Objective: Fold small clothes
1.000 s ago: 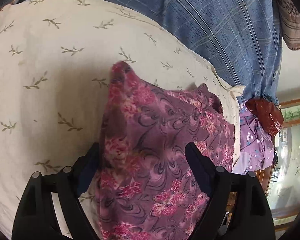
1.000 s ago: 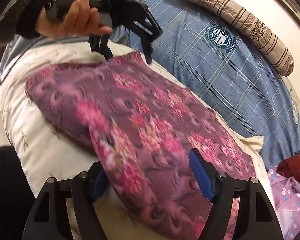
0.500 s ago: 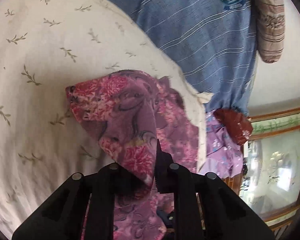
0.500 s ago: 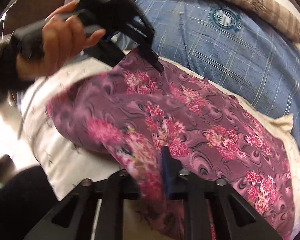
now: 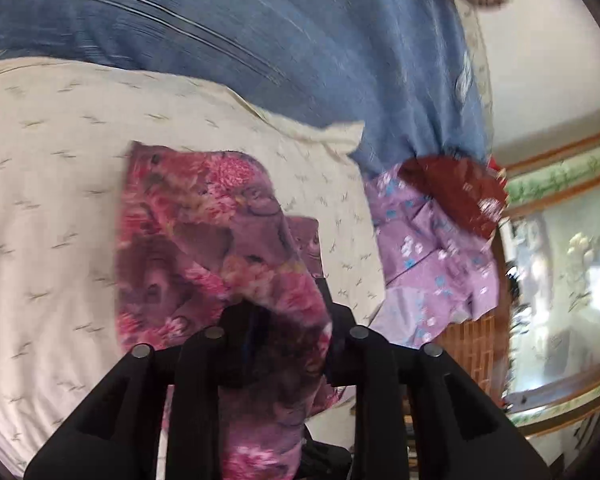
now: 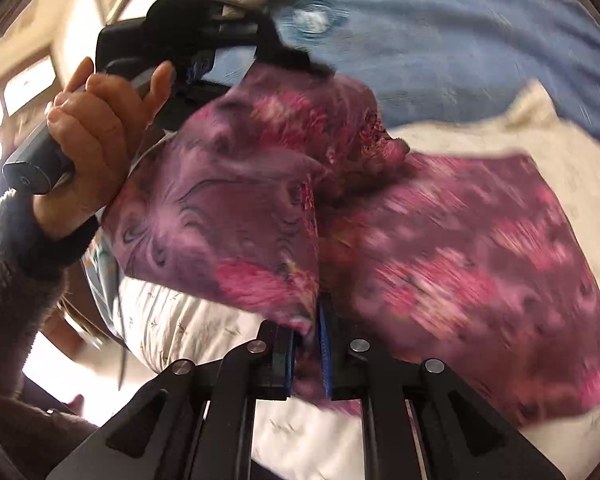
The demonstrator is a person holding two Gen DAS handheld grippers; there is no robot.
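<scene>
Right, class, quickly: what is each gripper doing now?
Left gripper: jaws opening, floral cloth still clamped between them.
Right gripper: closing, pinching the same cloth's edge.

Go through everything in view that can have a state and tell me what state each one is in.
Left hand-held gripper: jaws opening, floral cloth between them.
Right hand-held gripper: shut on the cloth's edge.
Purple floral cloth: one side lifted, partly folded over.
Lilac garment: crumpled, unfolded.
Cream pillow: lying under the cloth.

Floral cloth (image 5: 220,240) drapes over the left tongs (image 5: 286,304), hiding their tips and the gap between them, while beyond the right tongs (image 6: 308,332) the cloth's pattern and the blue blanket (image 6: 440,40) smear into motion blur.
</scene>
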